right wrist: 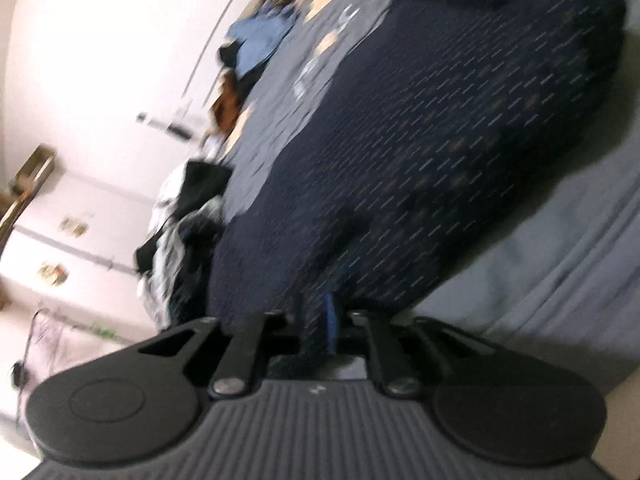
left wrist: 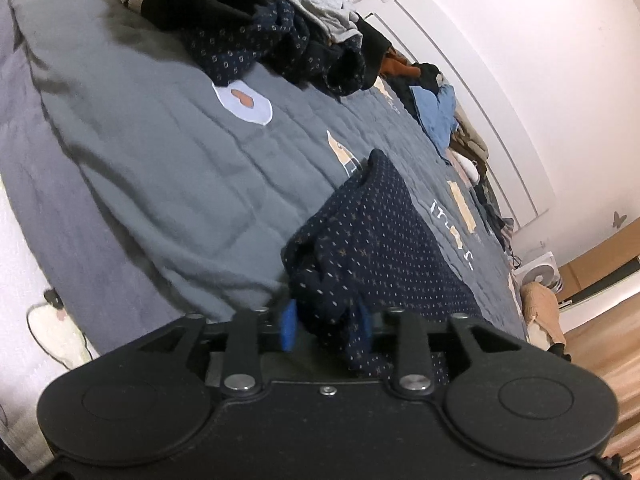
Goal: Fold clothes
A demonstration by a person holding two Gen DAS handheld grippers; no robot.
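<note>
A navy garment with small dots and tan crosses (left wrist: 372, 236) lies spread on the grey bed cover (left wrist: 160, 168). My left gripper (left wrist: 326, 324) is shut on a bunched edge of it; the cloth fills the gap between the blue pads (left wrist: 289, 326). In the blurred right wrist view the same navy garment (right wrist: 420, 140) stretches away from my right gripper (right wrist: 320, 328), which is shut on a narrow fold of it beside a blue pad (right wrist: 330, 320). Both pinched edges sit just above the bed.
A heap of unfolded clothes (left wrist: 280, 24), dark, patterned and light grey, is piled at the far end of the bed. More clothes, among them a blue piece (left wrist: 436, 116), lie along the white wall. A white fan (left wrist: 538, 274) stands on the wooden floor.
</note>
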